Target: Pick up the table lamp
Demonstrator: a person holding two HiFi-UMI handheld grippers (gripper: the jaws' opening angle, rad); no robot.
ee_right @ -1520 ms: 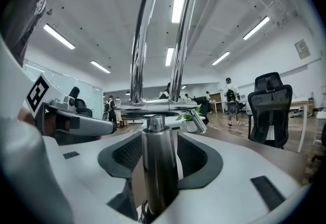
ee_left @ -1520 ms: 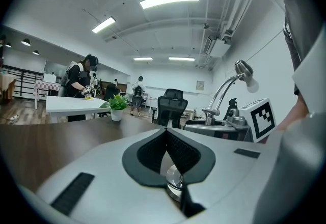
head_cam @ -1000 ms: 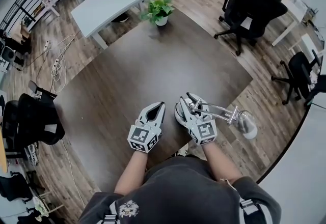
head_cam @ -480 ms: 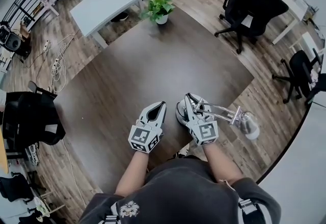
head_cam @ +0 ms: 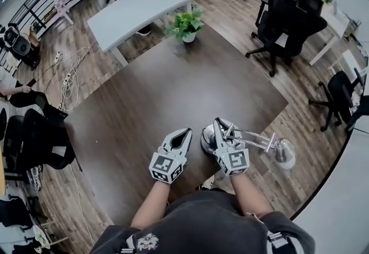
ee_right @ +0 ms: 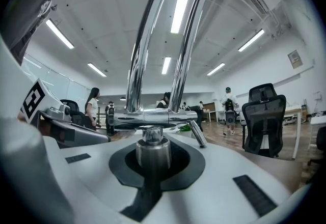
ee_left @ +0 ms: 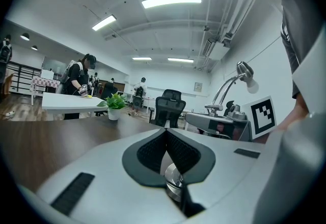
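The left claw [head_cam: 185,131] is clenched and empty over the dark brown wooden surface [head_cam: 161,79]. Just beside it, the right claw [head_cam: 218,124] is closing on the post of the chrome twin-armed table lamp [head_cam: 253,138] (at the near edge). Lift it straight up, since the overhanging head could tip it.

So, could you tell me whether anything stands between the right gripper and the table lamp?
Nothing visible does. The right gripper is closing its jaws around the table lamp, on its short chrome post, with nothing else between them. The left gripper sits apart, beside it, jaws together.
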